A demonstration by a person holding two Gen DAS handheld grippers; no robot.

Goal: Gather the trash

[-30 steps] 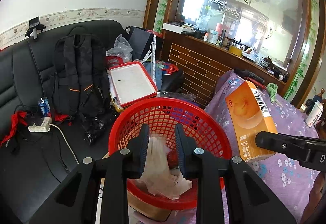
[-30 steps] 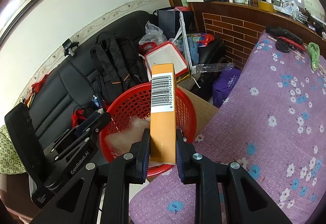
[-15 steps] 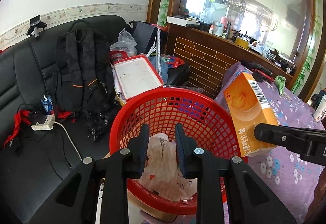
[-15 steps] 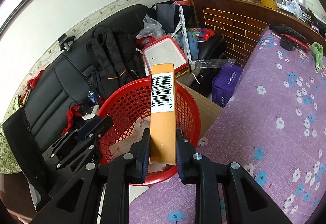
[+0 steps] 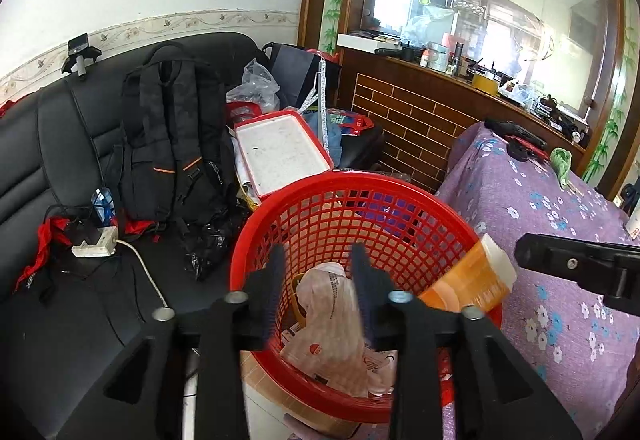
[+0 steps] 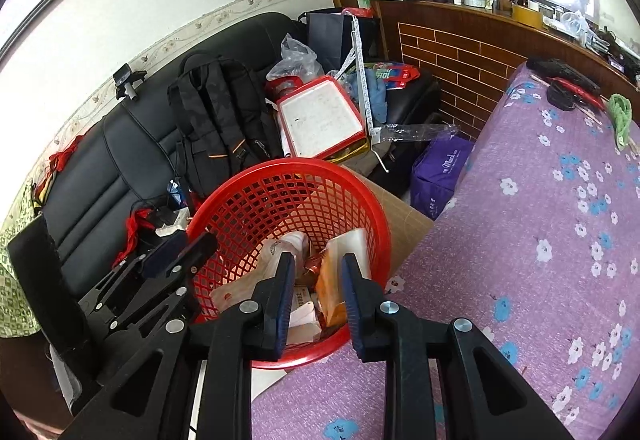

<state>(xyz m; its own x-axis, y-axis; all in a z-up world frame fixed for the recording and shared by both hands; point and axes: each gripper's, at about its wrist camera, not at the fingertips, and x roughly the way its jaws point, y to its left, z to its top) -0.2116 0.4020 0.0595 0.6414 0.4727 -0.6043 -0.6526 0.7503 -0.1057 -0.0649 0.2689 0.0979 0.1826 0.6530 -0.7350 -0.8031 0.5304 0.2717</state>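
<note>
Left wrist: left gripper (image 5: 316, 280) jaws just opened, apart, bag (image 5: 332, 316) loose in basket (image 5: 304, 196) | Right wrist: right gripper (image 6: 316, 292) jaws apart, box (image 6: 334, 280) dropped into basket | Advice: lift both straight up, clear of rim.

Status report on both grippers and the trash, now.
Left gripper just opened, nothing gripped, crumpled wrapper in red basket. Right gripper open, orange box dropping in. Nothing blocking.
</note>
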